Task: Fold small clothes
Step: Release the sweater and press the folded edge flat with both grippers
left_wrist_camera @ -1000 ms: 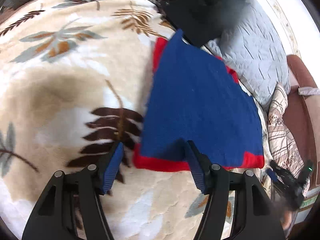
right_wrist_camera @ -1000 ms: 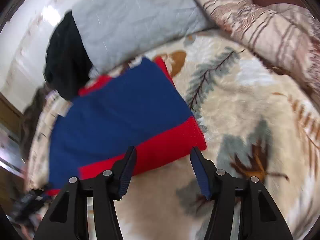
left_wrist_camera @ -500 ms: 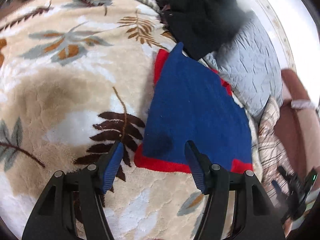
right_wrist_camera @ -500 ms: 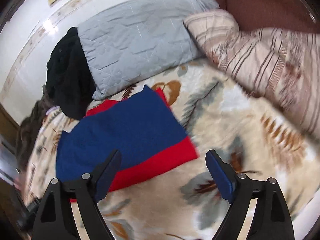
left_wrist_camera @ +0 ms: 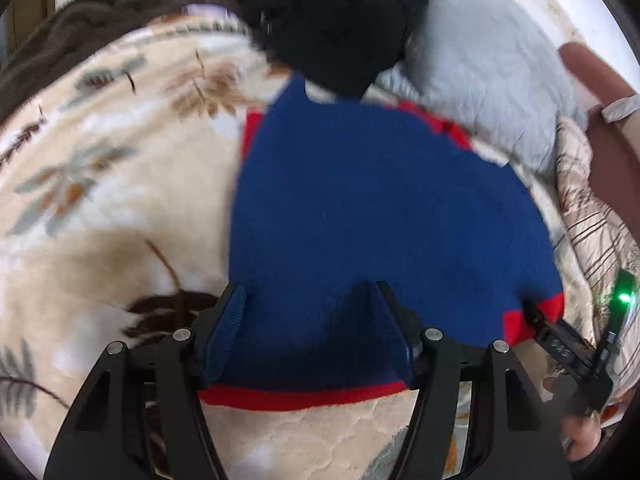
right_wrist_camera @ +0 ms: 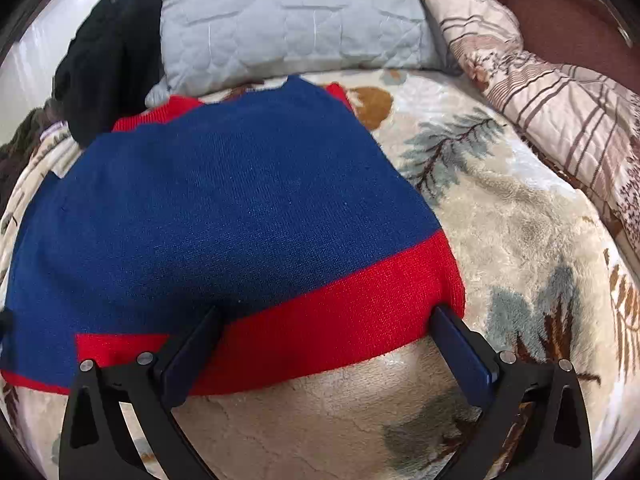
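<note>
Sweater (right_wrist_camera: 224, 208) hem under tool fingers (right_wrist_camera: 192, 356)

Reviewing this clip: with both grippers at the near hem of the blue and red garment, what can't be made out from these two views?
- Left wrist view: motion blur softens the blue and red sweater and black clothing; contact by the left gripper is unclear.
- Right wrist view: the right gripper fingertips are hidden by the sweater's red hem.
- Both views: the sweater's sleeves and far edge are hidden.

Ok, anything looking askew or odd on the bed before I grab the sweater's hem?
Nothing spilled or damaged. The blue sweater lies flat; red layers peek unevenly past its far edge, and a black garment overlaps that far corner.
</note>
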`<state>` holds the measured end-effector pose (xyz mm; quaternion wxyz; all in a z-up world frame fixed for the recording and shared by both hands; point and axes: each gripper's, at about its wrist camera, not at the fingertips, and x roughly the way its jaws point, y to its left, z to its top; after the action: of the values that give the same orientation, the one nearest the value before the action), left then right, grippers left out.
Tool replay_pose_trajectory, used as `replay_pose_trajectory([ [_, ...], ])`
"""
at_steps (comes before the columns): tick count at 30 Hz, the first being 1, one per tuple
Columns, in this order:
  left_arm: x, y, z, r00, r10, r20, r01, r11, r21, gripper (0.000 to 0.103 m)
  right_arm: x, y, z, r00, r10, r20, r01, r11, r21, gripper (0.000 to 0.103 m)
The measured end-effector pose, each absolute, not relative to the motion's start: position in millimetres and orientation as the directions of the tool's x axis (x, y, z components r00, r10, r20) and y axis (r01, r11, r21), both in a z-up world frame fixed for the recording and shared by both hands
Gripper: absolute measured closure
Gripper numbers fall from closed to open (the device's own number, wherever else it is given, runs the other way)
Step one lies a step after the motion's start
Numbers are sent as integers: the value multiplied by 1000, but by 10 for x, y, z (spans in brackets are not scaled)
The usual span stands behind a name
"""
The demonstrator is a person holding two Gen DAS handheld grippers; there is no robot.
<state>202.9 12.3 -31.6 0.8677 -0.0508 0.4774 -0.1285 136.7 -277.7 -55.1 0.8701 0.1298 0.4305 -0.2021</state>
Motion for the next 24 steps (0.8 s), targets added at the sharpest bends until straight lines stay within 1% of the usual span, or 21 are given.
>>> replay_pose_trajectory([
  [1, 2038, 92, -350, 526, -247, -814, 170, 968, -184, 30, 1362, -2788, -553, 549, -236, -802, 463, 884, 57, 0],
  [2, 2037, 61, -367, 535, -228, -813, 172, 972, -160, 22, 1354, -2795, -556, 551, -233, -801, 464, 884, 62, 0],
  [3, 2054, 38, -398, 526, -217, -823, 174, 974, -145, 20, 1346, -2791, -559, 553, -234, -799, 464, 884, 62, 0],
  [9, 2079, 101, -431, 504, -251, -826, 169, 967, -191, 18, 1364, -2764, -527, 551, -237, -800, 462, 885, 56, 0],
  [13, 2050, 71, -439, 513, -236, -825, 176, 970, -169, 16, 1363, -2752, -530, 555, -239, -797, 463, 884, 57, 0],
  [20, 2039, 28, -466, 506, -234, -830, 199, 968, -152, 5, 1324, -2784, -532, 569, -223, -791, 463, 882, 85, 0],
  [24, 2041, 6, -476, 505, -233, -831, 208, 967, -144, 2, 1318, -2769, -532, 570, -225, -790, 466, 881, 85, 0],
])
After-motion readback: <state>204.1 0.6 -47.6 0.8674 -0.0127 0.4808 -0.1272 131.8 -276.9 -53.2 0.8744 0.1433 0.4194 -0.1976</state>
